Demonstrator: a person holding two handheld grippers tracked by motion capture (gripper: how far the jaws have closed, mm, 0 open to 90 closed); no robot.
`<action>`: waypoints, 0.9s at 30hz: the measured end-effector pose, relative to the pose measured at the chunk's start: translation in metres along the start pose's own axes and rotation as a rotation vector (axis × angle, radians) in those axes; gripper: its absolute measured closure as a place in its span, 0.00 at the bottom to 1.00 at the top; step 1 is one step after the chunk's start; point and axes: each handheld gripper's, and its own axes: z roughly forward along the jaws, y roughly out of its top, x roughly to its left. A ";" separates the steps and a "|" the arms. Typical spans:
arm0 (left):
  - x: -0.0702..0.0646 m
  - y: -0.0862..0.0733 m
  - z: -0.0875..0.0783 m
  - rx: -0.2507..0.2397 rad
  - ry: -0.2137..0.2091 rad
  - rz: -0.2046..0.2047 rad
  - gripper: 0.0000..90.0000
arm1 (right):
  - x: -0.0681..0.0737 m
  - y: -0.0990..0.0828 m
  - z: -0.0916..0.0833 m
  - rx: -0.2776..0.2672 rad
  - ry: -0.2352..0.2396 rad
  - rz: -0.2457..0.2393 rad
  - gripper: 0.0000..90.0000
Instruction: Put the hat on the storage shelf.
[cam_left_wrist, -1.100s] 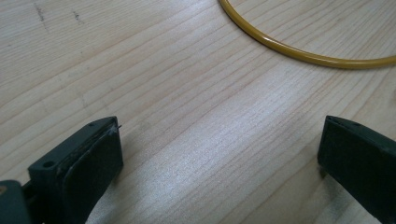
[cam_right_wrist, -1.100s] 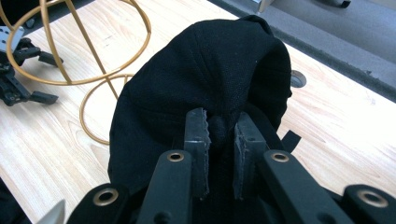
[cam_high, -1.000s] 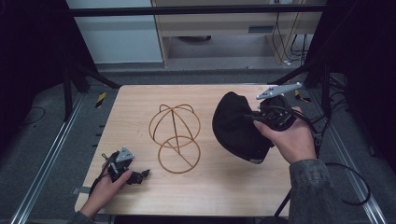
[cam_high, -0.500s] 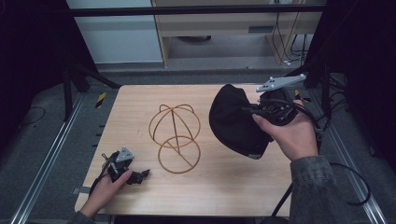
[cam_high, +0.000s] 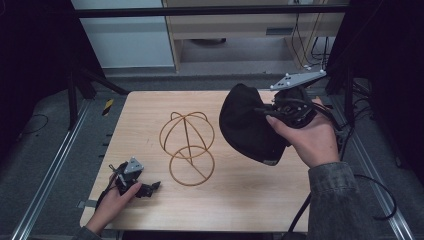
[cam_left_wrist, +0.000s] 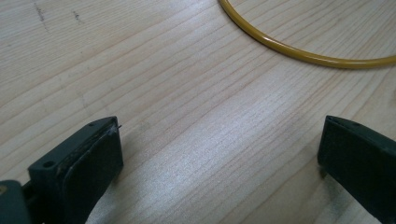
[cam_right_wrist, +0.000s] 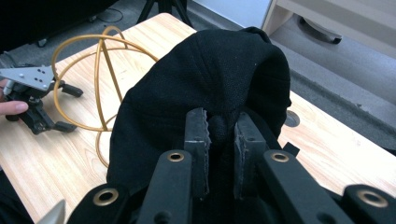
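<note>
Black fabric cap (cam_right_wrist: 205, 88): right tongs (cam_right_wrist: 219, 140) pinch a fold of its crown, holding it clear above the bench (cam_high: 150, 107). Lower it centred over the wire stand's (cam_high: 187, 148) dome. Left tongs (cam_high: 142, 187) rest wide, empty, near the stand's base ring; keep them apart from it.

A wire stand (cam_high: 187, 148) is sitting near the middle of the table (cam_high: 240, 200), its ring base lying on the near side. To its right, a cap (cam_high: 248, 125) is hanging above the table's right part, pinched in the fingers (cam_right_wrist: 196, 140) of the right gripper (cam_high: 266, 113). At the near left corner, the left gripper (cam_high: 150, 189) is resting on the table, its fingers (cam_left_wrist: 88, 158) pointing right toward the stand's base, close to it but apart.
</note>
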 end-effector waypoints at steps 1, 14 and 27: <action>0.000 0.000 0.000 0.000 0.000 0.000 0.00 | 0.000 0.001 0.000 -0.001 -0.001 -0.004 0.88; 0.000 0.000 0.000 0.000 0.000 0.000 0.00 | 0.009 0.019 -0.001 -0.024 0.016 -0.026 0.88; 0.000 0.000 0.000 -0.002 0.001 -0.002 0.00 | 0.027 0.046 0.008 -0.050 0.055 -0.066 0.88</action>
